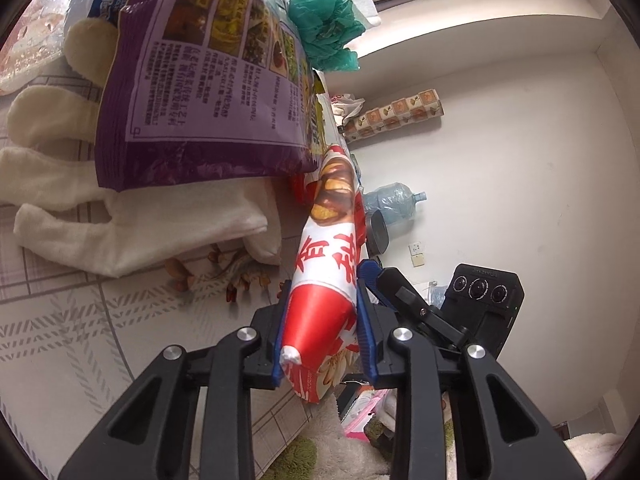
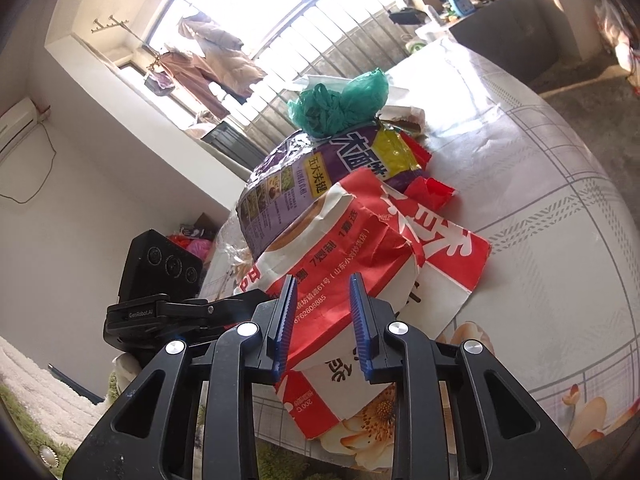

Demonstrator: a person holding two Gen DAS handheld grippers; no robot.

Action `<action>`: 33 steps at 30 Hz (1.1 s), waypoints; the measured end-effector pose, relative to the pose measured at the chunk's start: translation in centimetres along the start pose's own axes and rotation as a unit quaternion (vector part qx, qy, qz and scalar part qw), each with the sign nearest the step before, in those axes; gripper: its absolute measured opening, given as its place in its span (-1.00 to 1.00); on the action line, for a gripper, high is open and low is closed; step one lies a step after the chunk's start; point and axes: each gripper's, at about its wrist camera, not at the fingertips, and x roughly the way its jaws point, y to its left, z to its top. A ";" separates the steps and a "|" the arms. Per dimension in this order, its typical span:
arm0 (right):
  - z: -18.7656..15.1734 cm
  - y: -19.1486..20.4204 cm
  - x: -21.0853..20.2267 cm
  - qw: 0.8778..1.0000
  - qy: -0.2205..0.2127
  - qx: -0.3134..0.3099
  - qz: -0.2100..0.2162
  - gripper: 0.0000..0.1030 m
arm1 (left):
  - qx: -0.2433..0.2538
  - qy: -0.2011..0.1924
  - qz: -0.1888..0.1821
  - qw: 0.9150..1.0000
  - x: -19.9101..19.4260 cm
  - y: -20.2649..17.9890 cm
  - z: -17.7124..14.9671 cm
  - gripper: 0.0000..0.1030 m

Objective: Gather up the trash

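A pile of trash lies on the patterned tablecloth [image 2: 540, 208]: a red and white paper bag [image 2: 360, 248], a purple snack bag [image 2: 288, 184] and a crumpled green plastic bag [image 2: 340, 104] on top. In the left wrist view my left gripper [image 1: 324, 316] is shut on the edge of the red and white bag [image 1: 324, 276], with the purple bag [image 1: 200, 80] and green bag [image 1: 324, 28] behind. My right gripper [image 2: 322, 320] is open with its blue pads on either side of the bag's near edge, not pressing it.
A white cloth glove [image 1: 80, 200] lies under the purple bag, with peanut shells [image 1: 224, 276] beside it. A black camera unit [image 1: 484, 312] stands off the table edge; it also shows in the right wrist view [image 2: 160, 276]. A water jug [image 1: 392, 200] stands on the floor.
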 end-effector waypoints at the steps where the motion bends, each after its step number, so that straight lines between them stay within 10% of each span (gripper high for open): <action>1: 0.1 0.1 -0.5 1.000 -0.007 -0.002 -0.004 -0.45 | -0.001 -0.002 -0.007 1.000 -0.2 -0.2 -0.1 -0.48; 23: 1.4 2.5 -4.7 0.995 -0.092 -0.013 -0.024 -0.40 | 0.078 -0.029 -0.048 0.995 -4.7 -5.3 -4.2 -0.52; 33: 2.0 2.9 -5.2 0.994 -0.112 -0.005 -0.020 -0.38 | 0.160 -0.115 0.004 0.980 -8.9 -8.6 -4.6 -0.52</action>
